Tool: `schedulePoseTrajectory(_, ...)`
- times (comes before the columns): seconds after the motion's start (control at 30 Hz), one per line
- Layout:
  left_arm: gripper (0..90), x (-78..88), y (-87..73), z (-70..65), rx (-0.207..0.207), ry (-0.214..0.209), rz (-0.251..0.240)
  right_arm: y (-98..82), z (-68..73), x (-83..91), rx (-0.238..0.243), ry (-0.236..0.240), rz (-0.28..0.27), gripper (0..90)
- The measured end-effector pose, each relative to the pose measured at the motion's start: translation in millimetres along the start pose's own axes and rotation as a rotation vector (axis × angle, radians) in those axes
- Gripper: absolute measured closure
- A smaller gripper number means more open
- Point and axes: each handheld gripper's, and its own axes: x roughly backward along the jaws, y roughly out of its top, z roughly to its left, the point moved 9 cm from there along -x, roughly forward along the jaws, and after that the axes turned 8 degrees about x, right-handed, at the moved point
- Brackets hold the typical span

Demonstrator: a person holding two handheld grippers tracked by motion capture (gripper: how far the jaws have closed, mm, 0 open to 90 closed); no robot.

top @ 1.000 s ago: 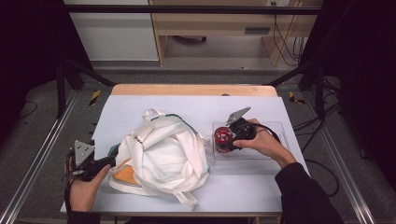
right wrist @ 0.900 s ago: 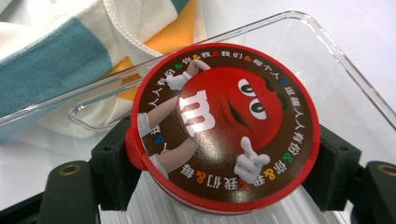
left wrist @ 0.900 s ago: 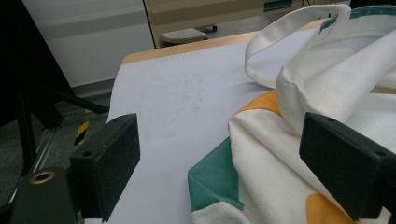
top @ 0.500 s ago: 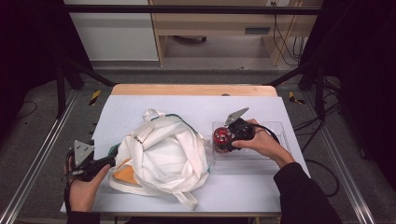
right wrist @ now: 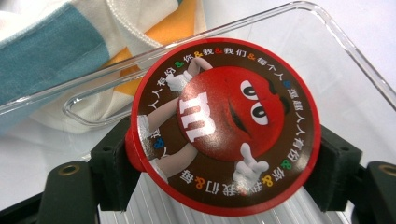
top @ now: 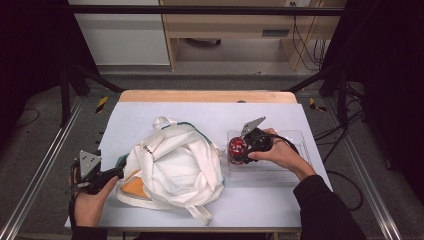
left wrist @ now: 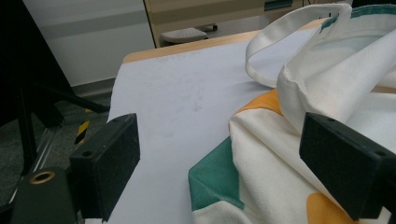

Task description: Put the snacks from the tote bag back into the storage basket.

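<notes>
At the left edge of the table (top: 150, 107) the left gripper (top: 114, 174) rests low beside the bag (top: 175, 167), its jaws spread wide with nothing between them. In the left gripper view the two pads (left wrist: 109, 163) frame a green and orange corner of the bag without touching it. The bag lies crumpled mid-table, white cloth with a strap (top: 160, 122) looped at its far side and another trailing toward the near edge.

Just right of the bag sits a clear tray (top: 300, 137). The right gripper (top: 239, 150) reaches into its left end and is clamped on a round red tin (top: 236, 146). The right gripper view shows the tin's lid (right wrist: 224, 123), printed with a red candy figure, wedged between the two jaws, which press on its rim from both sides; the tin sits over the tray's ribbed floor, and whether it is lifted clear cannot be told.

The step in hand looks like taking the tin out of the tray, most likely to pack it into the bag. Next, the right gripper would need to lift the tin over the tray wall and carry it left, while the left gripper closes on the bag's edge and pulls the mouth open, since the cloth is folded over itself and offers no clear opening
</notes>
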Motion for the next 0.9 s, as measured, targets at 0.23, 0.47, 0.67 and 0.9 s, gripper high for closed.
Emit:
schedulePoseTrajectory(0.23, 12.2, 0.2, 0.1, 0.1, -0.003, 0.001, 0.001, -0.4, 0.8, -0.3, 0.015, -0.005, 0.006, 24.3)
schedulePoseTrajectory(0.47, 12.3, 0.5, 0.5, 0.2, 0.001, -0.001, -0.001, -0.3, 1.2, -1.0, 0.023, 0.002, 0.004, 23.8)
schedulePoseTrajectory(0.67, 12.2, 0.0, -0.4, 0.8, 0.002, -0.002, 0.001, 0.4, 1.3, -0.4, 0.018, 0.004, 0.006, 22.9)
schedulePoseTrajectory(0.9, 12.2, 0.6, 0.2, 1.6, 0.005, -0.001, -0.002, 2.2, 2.8, -0.2, 0.006, 0.008, 0.002, 19.6)
